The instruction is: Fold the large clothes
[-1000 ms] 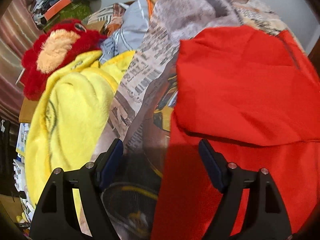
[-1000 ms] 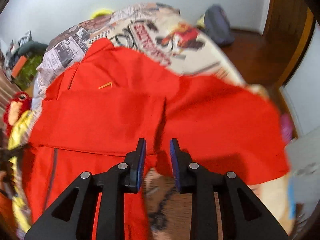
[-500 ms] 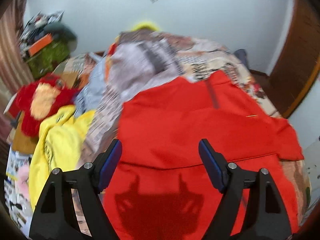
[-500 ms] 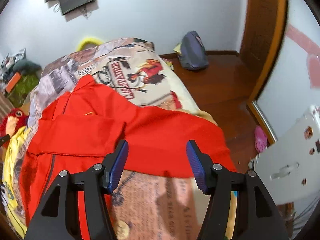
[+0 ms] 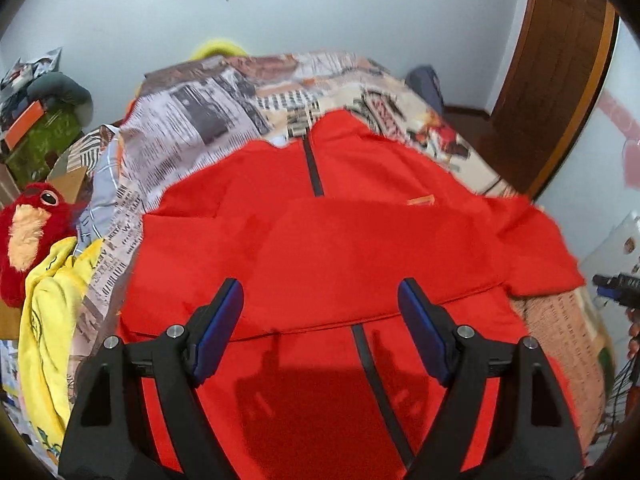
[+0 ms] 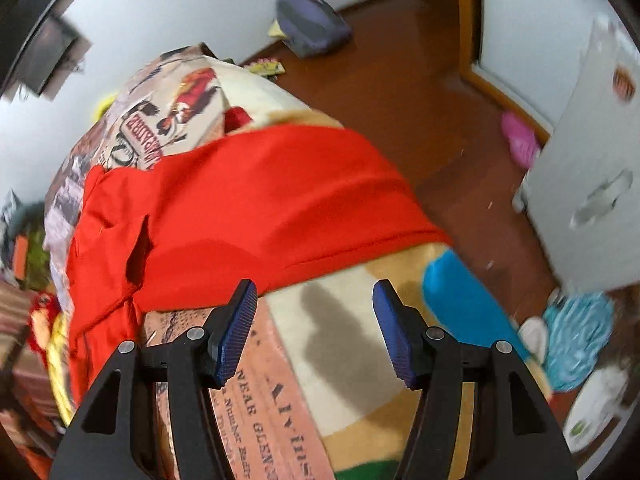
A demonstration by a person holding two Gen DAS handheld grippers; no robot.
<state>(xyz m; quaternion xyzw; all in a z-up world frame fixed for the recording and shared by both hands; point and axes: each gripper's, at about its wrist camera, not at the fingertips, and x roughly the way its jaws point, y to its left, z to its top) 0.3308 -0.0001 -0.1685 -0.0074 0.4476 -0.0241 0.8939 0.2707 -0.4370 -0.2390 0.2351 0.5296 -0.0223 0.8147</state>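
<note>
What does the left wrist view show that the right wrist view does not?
Only the left view shows the dark zipper running down the red jacket and the yellow garment. Only the right view shows the wooden floor, a pink slipper and a purple bag. Both show the red jacket on the printed bedspread and an open claw holding nothing.

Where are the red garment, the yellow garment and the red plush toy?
red garment (image 5: pixel 360 248): left wrist view, on its folded-over upper layer.
yellow garment (image 5: pixel 44 320): left wrist view, on its crumpled middle.
red plush toy (image 5: pixel 28 232): left wrist view, on its pale face patch.
</note>
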